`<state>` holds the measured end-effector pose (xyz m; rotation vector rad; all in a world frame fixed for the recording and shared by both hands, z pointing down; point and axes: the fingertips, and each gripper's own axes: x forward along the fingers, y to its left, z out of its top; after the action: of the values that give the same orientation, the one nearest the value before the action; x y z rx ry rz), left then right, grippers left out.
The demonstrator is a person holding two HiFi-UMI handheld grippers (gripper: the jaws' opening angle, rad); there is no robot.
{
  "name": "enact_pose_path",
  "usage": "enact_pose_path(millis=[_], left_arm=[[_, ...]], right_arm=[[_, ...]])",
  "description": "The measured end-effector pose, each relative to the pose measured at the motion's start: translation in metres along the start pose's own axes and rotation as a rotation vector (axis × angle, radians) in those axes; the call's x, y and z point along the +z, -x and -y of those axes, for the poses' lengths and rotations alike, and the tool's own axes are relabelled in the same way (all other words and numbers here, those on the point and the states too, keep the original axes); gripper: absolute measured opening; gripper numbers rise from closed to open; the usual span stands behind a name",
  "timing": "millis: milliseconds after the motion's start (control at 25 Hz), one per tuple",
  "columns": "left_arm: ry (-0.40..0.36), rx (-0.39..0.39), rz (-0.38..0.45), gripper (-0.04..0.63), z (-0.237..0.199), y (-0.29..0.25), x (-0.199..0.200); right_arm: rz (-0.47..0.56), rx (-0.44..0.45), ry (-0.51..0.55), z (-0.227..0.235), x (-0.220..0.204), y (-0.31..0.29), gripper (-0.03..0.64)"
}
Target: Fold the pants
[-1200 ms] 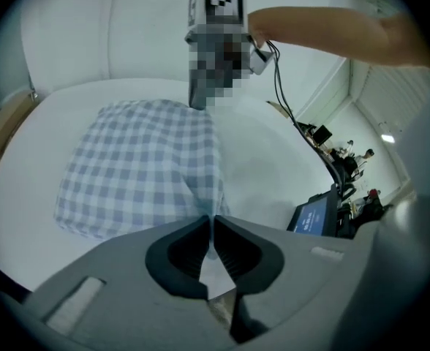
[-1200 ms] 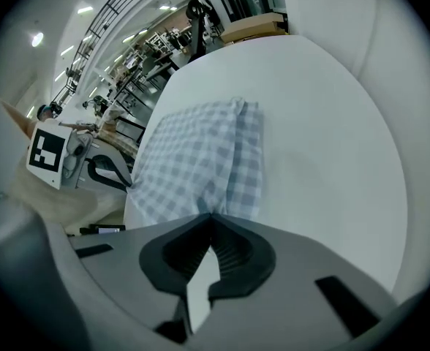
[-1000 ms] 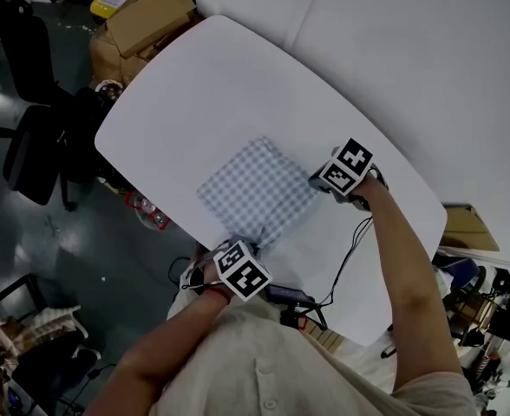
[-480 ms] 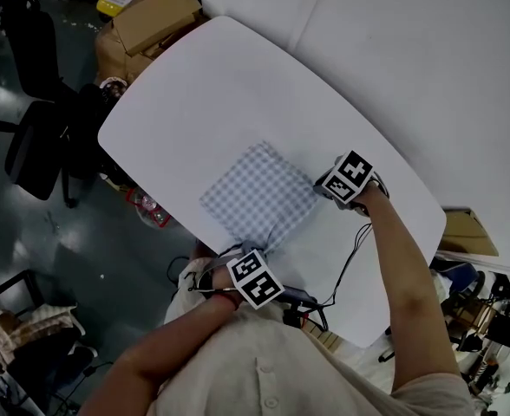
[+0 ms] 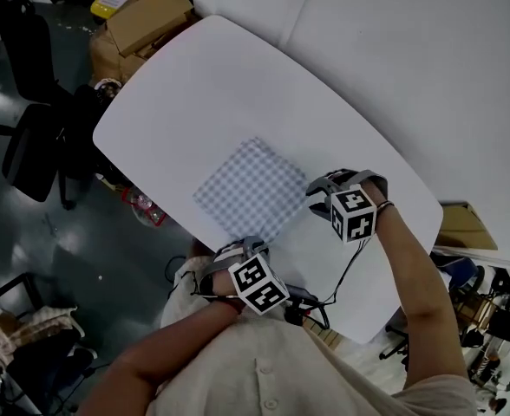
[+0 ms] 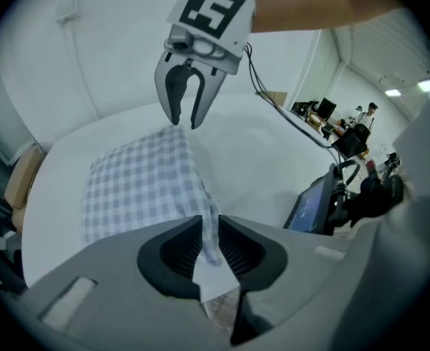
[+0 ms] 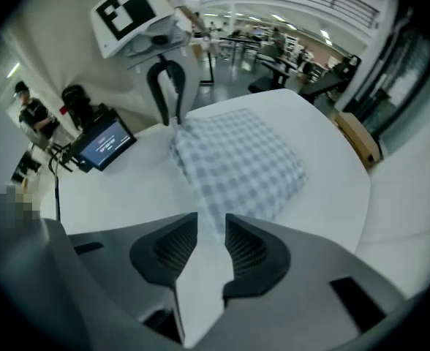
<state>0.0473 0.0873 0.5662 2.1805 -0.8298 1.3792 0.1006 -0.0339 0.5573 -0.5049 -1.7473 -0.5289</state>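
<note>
The pants [image 5: 251, 189] lie folded into a blue-and-white checked square on the white table [image 5: 212, 85]. My left gripper [image 5: 240, 250] is at their near corner. In the left gripper view its jaws [image 6: 206, 248] have just been opening, and the cloth's corner [image 6: 138, 189] still runs slack between the pads. My right gripper [image 5: 329, 183] stands just off the right corner. Its jaws [image 7: 211, 243] have also just been opening; only bare table shows between them, with the pants [image 7: 237, 163] ending just ahead. Each gripper view shows the other gripper at the cloth's far corner.
A small screen device [image 5: 294, 300] with black cables sits at the table's near edge, by my left hand. Cardboard boxes [image 5: 147, 16] and a black office chair [image 5: 38, 146] stand on the floor beyond the table's left side. A white partition rises behind the table.
Both grippers have pulled back from the pants' corners toward the person. The right one has rolled, turning its marker cube, and its jaws have parted. The pants stay flat.
</note>
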Motion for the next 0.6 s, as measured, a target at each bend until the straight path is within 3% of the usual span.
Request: enact_pose_path(millis=[200, 360, 480, 600], left_arm=[[0.033, 0.061, -0.053, 0.066, -0.005, -0.01, -0.009], [0.11, 0.094, -0.008, 0.066, -0.005, -0.002, -0.012], [0.202, 0.059, 0.019, 0.069, -0.003, -0.005, -0.015], [0.228, 0.057, 0.002, 0.091, 0.0, -0.01, -0.022]], right_arm=[[-0.029, -0.022, 0.235, -0.014, 0.024, -0.012, 0.118], [0.021, -0.005, 0.312, -0.02, 0.061, -0.014, 0.095], [0.046, 0.021, 0.367, -0.027, 0.088, -0.019, 0.094], [0.029, 0.052, 0.411, -0.042, 0.101, -0.026, 0.094]])
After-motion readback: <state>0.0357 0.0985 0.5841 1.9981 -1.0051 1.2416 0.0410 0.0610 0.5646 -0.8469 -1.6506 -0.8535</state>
